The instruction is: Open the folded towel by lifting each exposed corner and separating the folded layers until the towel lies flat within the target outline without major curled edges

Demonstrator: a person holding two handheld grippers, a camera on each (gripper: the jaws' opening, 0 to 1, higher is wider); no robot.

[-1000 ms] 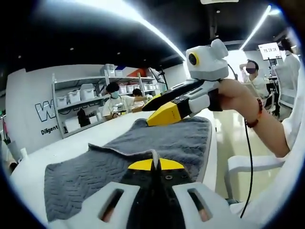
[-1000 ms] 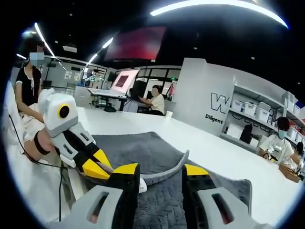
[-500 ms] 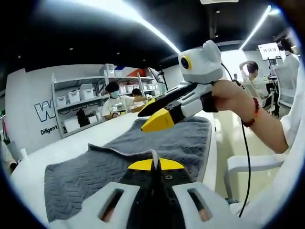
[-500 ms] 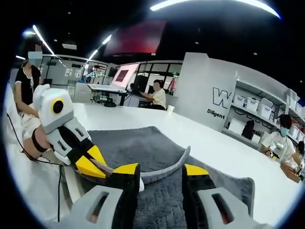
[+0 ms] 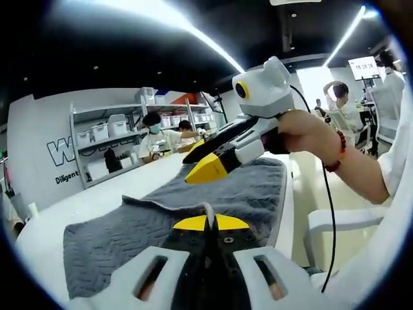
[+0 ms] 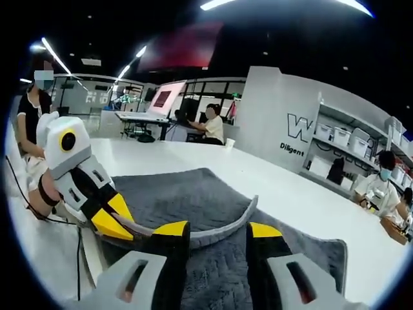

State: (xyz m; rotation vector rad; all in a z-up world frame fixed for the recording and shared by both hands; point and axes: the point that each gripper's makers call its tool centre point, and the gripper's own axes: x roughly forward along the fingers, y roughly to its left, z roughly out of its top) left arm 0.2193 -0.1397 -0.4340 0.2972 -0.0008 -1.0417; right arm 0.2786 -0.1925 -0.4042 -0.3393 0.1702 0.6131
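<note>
A grey towel (image 5: 129, 232) lies partly folded on the white table (image 5: 84, 200). My left gripper (image 5: 208, 223) is shut on a thin raised edge of the towel, which stands up between its yellow tips. My right gripper (image 5: 197, 169), held by a hand (image 5: 306, 132), hovers above the far half of the towel. In the right gripper view, the right gripper (image 6: 217, 231) stands open, and a lifted strip of the towel (image 6: 187, 194) curves across just beyond its jaws. That strip runs left to my left gripper (image 6: 119, 226), which pinches it.
Shelves with white bins (image 5: 110, 129) and seated people stand behind the table's far side. A white chair (image 5: 335, 223) sits off the table's right edge. In the right gripper view a person (image 6: 32, 110) stands at the left, and desks with a monitor (image 6: 161, 100) lie beyond.
My right gripper has risen and drifted left over the towel, staying open. The left gripper stays shut on the towel edge, and the pinched strip stays lifted.
</note>
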